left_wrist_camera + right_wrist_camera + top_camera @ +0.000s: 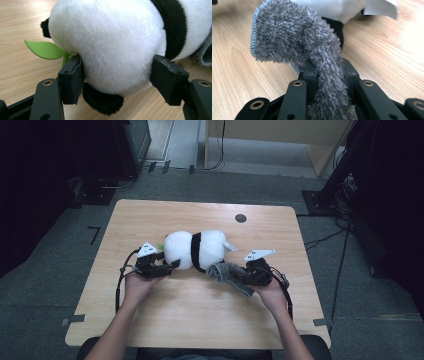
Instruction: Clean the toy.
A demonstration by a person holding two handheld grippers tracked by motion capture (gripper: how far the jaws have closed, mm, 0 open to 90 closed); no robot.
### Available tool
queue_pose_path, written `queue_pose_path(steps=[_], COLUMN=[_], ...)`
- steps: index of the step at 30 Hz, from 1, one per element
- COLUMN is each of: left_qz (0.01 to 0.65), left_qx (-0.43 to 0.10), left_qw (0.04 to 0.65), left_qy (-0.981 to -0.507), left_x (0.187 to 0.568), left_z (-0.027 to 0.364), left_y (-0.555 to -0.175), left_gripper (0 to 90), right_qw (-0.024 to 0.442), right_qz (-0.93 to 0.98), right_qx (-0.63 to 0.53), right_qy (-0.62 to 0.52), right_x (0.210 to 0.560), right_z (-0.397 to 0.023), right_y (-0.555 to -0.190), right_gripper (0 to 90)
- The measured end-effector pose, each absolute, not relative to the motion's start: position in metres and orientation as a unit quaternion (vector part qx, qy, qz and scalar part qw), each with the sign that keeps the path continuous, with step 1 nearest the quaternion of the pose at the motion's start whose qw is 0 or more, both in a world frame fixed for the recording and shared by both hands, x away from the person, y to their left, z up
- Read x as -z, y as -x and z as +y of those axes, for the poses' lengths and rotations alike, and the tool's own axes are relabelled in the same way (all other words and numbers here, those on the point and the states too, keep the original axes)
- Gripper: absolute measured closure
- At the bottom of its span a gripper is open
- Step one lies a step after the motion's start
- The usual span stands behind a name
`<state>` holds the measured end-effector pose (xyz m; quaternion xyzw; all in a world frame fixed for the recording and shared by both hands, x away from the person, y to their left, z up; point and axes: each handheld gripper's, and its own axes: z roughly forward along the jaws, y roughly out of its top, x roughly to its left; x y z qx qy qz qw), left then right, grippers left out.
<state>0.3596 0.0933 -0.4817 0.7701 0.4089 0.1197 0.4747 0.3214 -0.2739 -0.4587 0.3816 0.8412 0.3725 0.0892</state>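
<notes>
Right gripper view: right gripper pinches grey cloth, apparently tightly.

One plush panda lies on one wooden table. One grey fluffy cloth lies beside it. One green felt leaf sticks out from the panda, and one white tag juts from its other end. Two handheld grippers, the left gripper and the right gripper, are held in two hands. One dark round hole marks the tabletop.
</notes>
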Motion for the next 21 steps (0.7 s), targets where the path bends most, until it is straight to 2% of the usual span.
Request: queue_pose_path(steps=[6,11,21], left_qz=[0.409,0.409,0.409], left_qx=[-0.120,-0.120,-0.121], left_qw=[0.475,0.475,0.476], left_qy=[-0.770,-0.770,-0.769], left_x=[0.482,0.482,0.482], left_z=[0.093,0.093,0.093], left_y=[-0.359,-0.359,-0.359], left_gripper=[30.4,30.4,30.4], right_qw=[0.094,0.114,0.169], right_qz=[0.838,0.823,0.787], right_qx=[-0.382,-0.408,-0.422], right_qy=[-0.379,-0.378,-0.418], right_x=[0.453,0.429,0.388], right_z=[-0.276,-0.282,-0.285], right_y=[-0.322,-0.324,-0.372], right_gripper=[71.6,71.6,71.3])
